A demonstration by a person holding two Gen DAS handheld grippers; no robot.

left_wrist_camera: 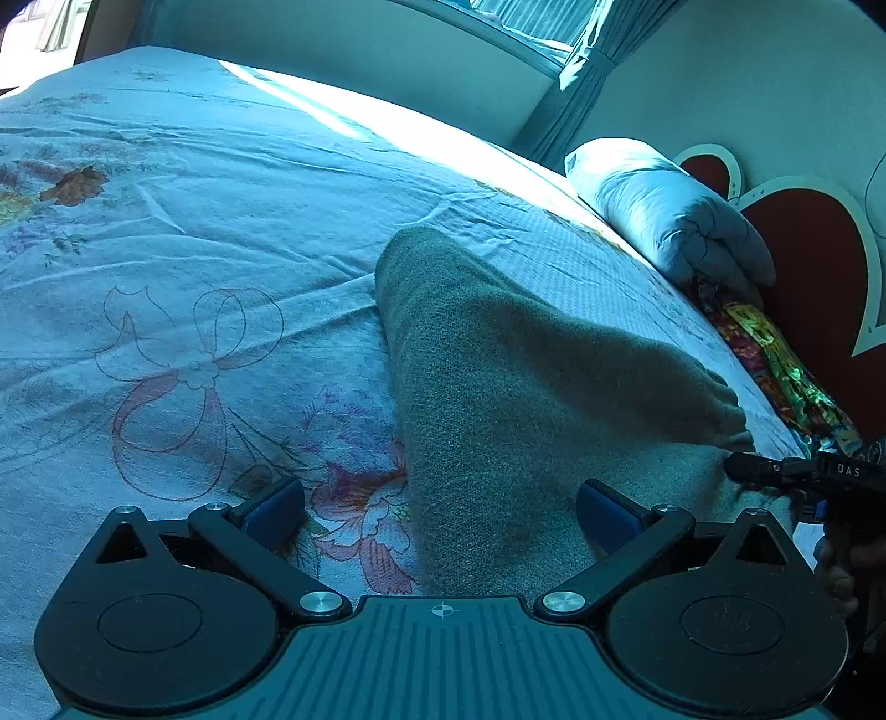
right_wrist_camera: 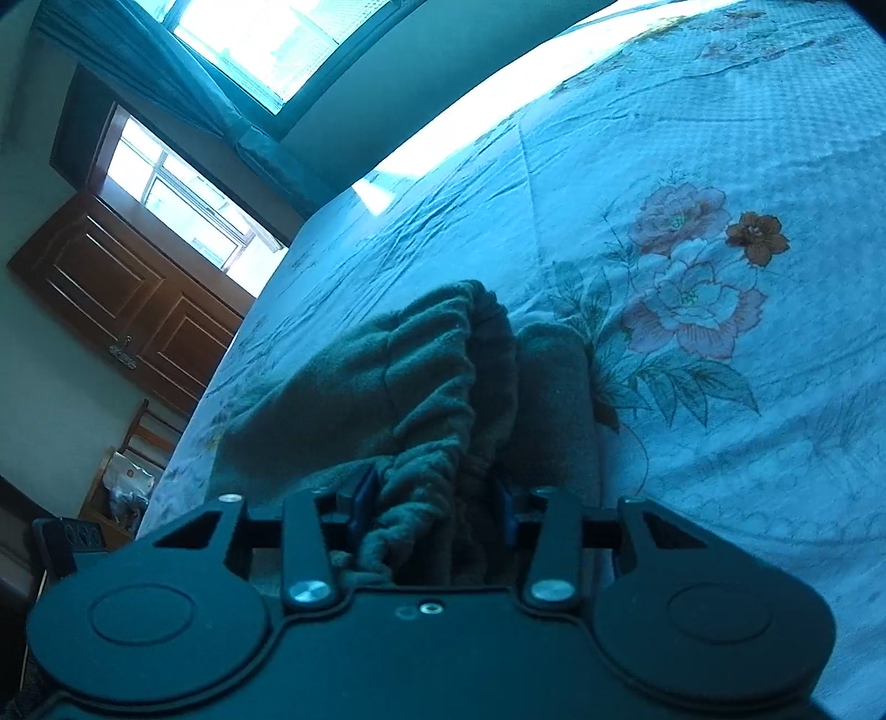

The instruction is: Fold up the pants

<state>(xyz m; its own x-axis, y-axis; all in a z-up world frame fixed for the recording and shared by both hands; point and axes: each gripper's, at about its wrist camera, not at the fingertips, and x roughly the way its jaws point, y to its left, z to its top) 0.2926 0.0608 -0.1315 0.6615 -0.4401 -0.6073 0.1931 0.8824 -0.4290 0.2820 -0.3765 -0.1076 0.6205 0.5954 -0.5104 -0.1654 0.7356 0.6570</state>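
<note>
Grey fleece pants (left_wrist_camera: pixel 498 387) lie in a long folded strip on the floral bedsheet (left_wrist_camera: pixel 194 249). My left gripper (left_wrist_camera: pixel 443 512) is open, its blue pads spread on either side of the near end of the pants, holding nothing. My right gripper (right_wrist_camera: pixel 434 501) is shut on the gathered elastic waistband of the pants (right_wrist_camera: pixel 421 387), with the cloth bunched between its blue pads. The right gripper also shows at the right edge of the left wrist view (left_wrist_camera: pixel 803 471), touching the pants' near right side.
A rolled white pillow (left_wrist_camera: pixel 664 210) and a colourful cloth (left_wrist_camera: pixel 775 354) lie against the red heart-shaped headboard (left_wrist_camera: pixel 814 266). A curtained window (right_wrist_camera: pixel 266 39), a wooden door (right_wrist_camera: pixel 122 288) and a chair (right_wrist_camera: pixel 127 459) stand beyond the bed's far edge.
</note>
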